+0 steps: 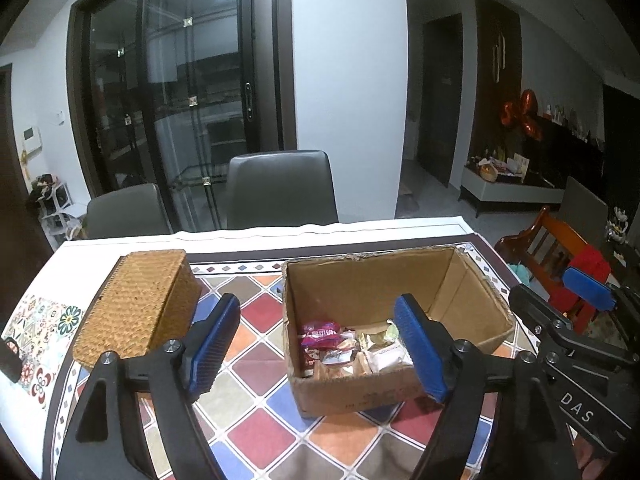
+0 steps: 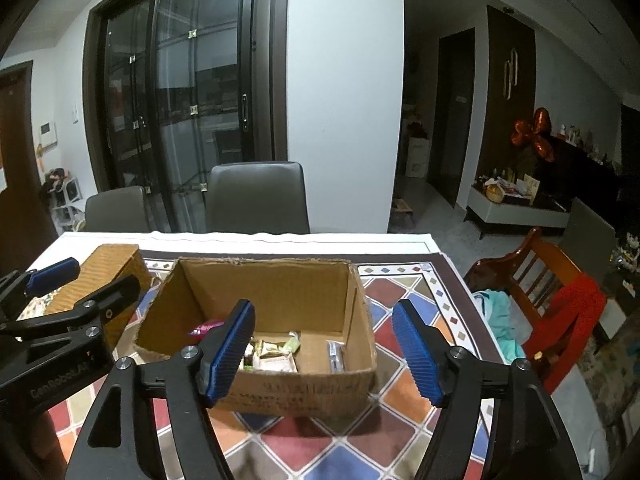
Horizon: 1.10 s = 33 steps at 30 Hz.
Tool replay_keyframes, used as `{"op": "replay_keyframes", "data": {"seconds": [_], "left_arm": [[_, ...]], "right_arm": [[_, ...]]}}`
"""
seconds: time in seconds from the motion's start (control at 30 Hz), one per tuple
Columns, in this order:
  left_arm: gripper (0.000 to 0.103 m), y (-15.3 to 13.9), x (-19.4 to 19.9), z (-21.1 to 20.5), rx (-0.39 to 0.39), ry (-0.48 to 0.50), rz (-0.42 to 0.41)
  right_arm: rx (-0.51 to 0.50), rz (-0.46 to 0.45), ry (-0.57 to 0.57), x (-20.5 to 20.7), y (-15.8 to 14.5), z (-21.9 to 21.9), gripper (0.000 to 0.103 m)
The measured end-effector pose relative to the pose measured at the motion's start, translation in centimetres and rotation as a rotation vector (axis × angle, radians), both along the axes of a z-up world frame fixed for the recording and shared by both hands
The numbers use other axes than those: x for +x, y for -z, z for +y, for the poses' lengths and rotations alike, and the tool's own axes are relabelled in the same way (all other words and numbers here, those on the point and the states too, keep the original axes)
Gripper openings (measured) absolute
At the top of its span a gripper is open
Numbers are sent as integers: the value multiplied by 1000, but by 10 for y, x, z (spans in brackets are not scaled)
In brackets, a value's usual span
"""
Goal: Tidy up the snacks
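The left gripper (image 1: 320, 344) and right gripper (image 2: 324, 354) both hang with blue pads apart, holding nothing. Just past them sits an open brown cardboard box (image 1: 360, 280) on the colourful tiled tablecloth (image 1: 256, 364). Wrapped snacks (image 1: 352, 350) lie inside it. A closed woven straw basket (image 1: 138, 304) sits beside the box.

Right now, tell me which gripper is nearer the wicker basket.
Left. The left gripper hangs open just right of the wicker basket; the right gripper is open farther right, in front of the cardboard box.
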<state>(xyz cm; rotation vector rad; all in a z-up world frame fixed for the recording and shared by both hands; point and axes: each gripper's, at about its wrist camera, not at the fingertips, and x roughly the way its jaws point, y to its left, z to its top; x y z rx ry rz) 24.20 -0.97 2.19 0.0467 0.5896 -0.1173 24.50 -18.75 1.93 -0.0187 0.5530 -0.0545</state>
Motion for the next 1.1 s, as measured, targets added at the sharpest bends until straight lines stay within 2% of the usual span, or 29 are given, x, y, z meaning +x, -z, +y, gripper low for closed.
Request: {"op": "replay_keyframes", "data": {"seconds": [0.4,1.1], "left_arm": [[90,-12,-40,13,-5,-39,-35],[92,-3,-119,16,-1,-50,-37]], "right_arm": [[-16,-31,6,-37,-13,6,79],[-35,-67,12,-116,-15,6,79]]}}
